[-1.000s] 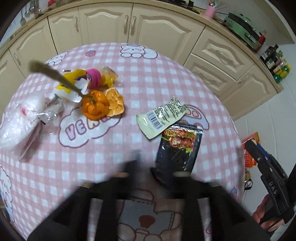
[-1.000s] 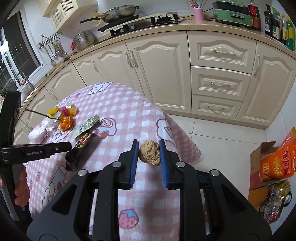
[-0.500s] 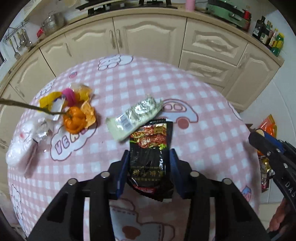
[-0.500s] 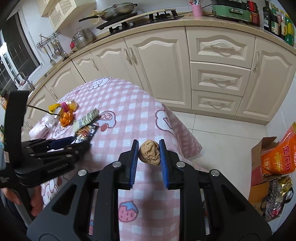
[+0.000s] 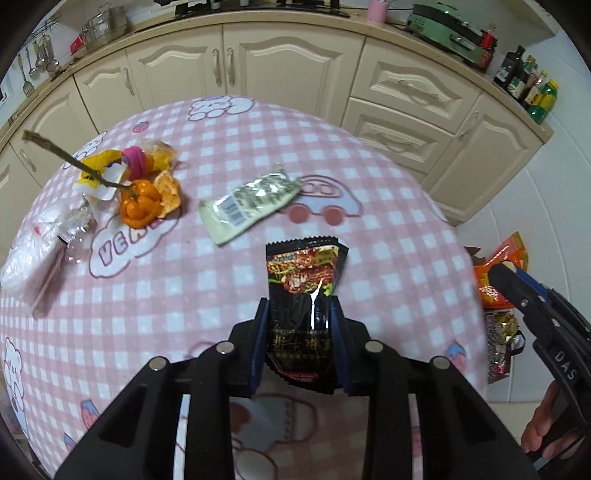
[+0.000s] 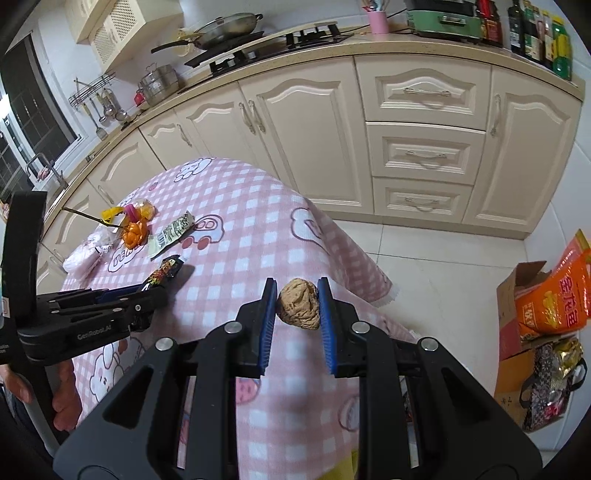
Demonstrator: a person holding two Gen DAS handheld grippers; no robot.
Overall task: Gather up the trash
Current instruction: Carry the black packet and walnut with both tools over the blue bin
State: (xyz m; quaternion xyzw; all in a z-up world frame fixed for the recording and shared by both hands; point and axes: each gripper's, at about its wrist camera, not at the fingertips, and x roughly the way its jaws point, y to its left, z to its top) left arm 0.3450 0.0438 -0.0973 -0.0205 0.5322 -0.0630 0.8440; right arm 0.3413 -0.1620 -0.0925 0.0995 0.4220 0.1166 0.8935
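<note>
A home kitchen: cream cabinets, a gas hob with a pan, hanging utensils, and oil bottles.

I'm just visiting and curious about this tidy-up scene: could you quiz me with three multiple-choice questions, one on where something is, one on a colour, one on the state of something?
1. Where does the pale wrapper with the barcode lie?
A. On the floor
B. On the checked tablecloth
C. On the kitchen counter

2. What colour is the snack packet between the left tool's pads?
A. Black
B. White
C. Blue

3. What is in the right tool?
A. Nothing
B. A spoon
C. A walnut

Answers:
1 B: the pale wrapper lies flat on the checked tablecloth, beyond the black packet.
2 A: the snack packet is black with a red food picture, and the left tool is closing on it.
3 C: the right tool is shut on a walnut.
</note>
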